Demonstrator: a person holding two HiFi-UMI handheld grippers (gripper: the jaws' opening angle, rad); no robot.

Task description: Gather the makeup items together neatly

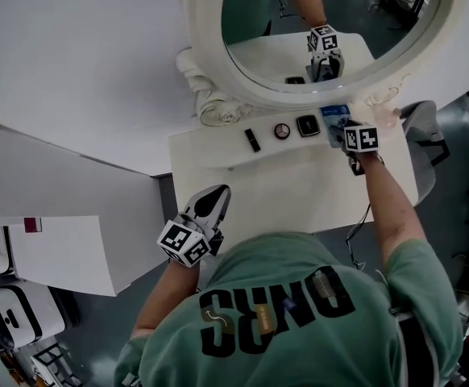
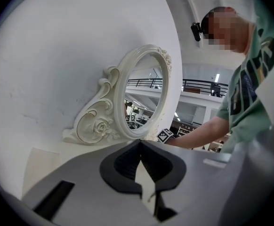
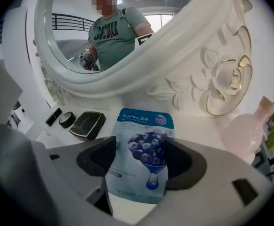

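Right gripper (image 3: 139, 161): jaws wide apart and gripping nothing. The blueberry mask sachet (image 3: 144, 126) lies flat between them on the dressing table (image 1: 299, 192), at the foot of the mirror (image 3: 184, 74) and just beside the black compact (image 3: 86, 124), round pot (image 3: 67, 119) and lipstick (image 3: 53, 117). Judged step is placing the sachet into that row: it should sit square to the compact, close without overlapping, and the gripper should lift away without dragging the sachet's corner. Left gripper (image 2: 141, 166): jaws together, empty, held off the table's near edge.
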